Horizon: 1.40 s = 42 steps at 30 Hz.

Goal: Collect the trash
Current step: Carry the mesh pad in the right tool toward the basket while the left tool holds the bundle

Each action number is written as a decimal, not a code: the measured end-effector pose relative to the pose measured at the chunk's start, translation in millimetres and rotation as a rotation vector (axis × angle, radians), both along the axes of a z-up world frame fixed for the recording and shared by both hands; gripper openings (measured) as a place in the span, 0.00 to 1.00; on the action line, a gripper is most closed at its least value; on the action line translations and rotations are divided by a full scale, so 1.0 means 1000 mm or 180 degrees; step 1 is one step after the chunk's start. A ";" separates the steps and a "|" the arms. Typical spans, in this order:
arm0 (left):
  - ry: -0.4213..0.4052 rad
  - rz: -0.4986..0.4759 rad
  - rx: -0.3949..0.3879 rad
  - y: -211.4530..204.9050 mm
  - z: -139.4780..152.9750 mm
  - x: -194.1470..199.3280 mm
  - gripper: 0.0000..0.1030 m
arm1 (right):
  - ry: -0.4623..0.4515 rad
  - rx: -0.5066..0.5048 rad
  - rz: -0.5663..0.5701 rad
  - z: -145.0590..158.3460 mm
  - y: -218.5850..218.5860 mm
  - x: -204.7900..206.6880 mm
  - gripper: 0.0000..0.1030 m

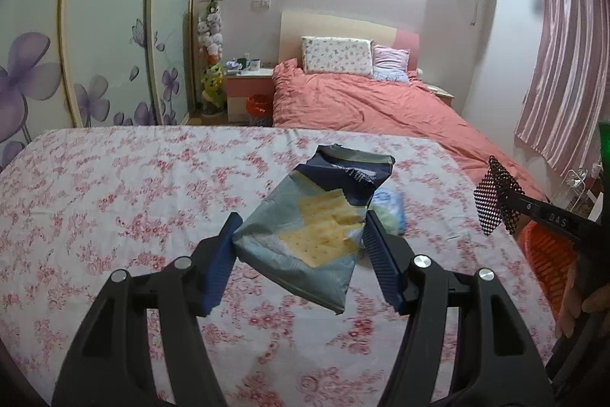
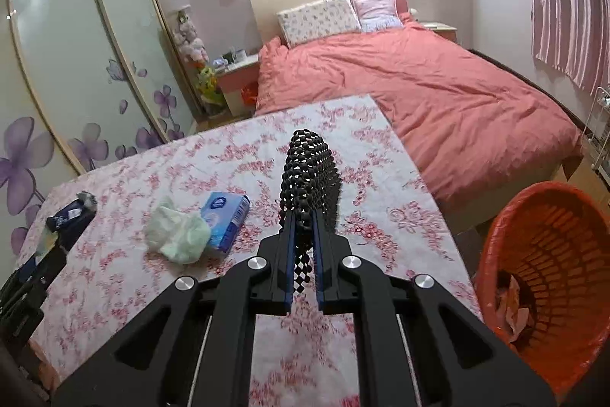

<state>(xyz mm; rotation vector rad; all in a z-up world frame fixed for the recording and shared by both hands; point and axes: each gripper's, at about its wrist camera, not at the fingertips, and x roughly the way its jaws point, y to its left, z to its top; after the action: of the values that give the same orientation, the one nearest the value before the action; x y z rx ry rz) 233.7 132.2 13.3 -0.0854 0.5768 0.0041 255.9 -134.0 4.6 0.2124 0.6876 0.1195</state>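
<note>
Bedroom scene, work surface was a table [image 2: 381,216] under a pink floral cloth, at the foot of a bed [image 2: 438,94] with a salmon duvet. Cracker wrapper [image 1: 316,227], blue-grey, torn open at the top, sat lifted off the cloth between the blue pads of the left gripper [image 1: 301,235], both pads pressed against its sides, so clamped on it. Right gripper [image 2: 304,216] was clenched on a black-and-white dotted mesh piece [image 2: 309,170] that stuck up past the fingertips, above the cloth. Still lying on the table: a crumpled pale green tissue [image 2: 177,235] touching a blue tissue pack [image 2: 227,220], both between the two grippers. Orange slatted trash basket [image 2: 545,273] stood on the floor just beside the table's right edge, with some crumpled paper already inside. Wardrobe [image 2: 76,44] with purple flower doors on the left, pink striped curtain [image 1: 564,71] on the right.
</note>
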 end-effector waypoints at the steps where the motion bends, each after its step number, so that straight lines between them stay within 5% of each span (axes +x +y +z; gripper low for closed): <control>1: -0.0013 -0.0011 0.0001 -0.002 0.002 -0.002 0.61 | -0.0023 0.0009 0.0000 0.002 -0.002 -0.004 0.08; 18: -0.0176 -0.0276 0.0058 -0.054 0.034 -0.028 0.61 | -0.0346 0.0081 -0.0136 0.033 -0.037 -0.058 0.08; 42: -0.0131 -0.1128 0.0101 -0.208 0.028 -0.037 0.61 | -0.0467 0.0148 -0.0836 0.025 -0.144 -0.102 0.08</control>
<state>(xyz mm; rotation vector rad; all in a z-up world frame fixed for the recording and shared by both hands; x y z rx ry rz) 196.8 -75.5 41.7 0.0484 0.5443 -0.3320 153.6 -277.9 30.0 0.3333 0.5062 -0.0996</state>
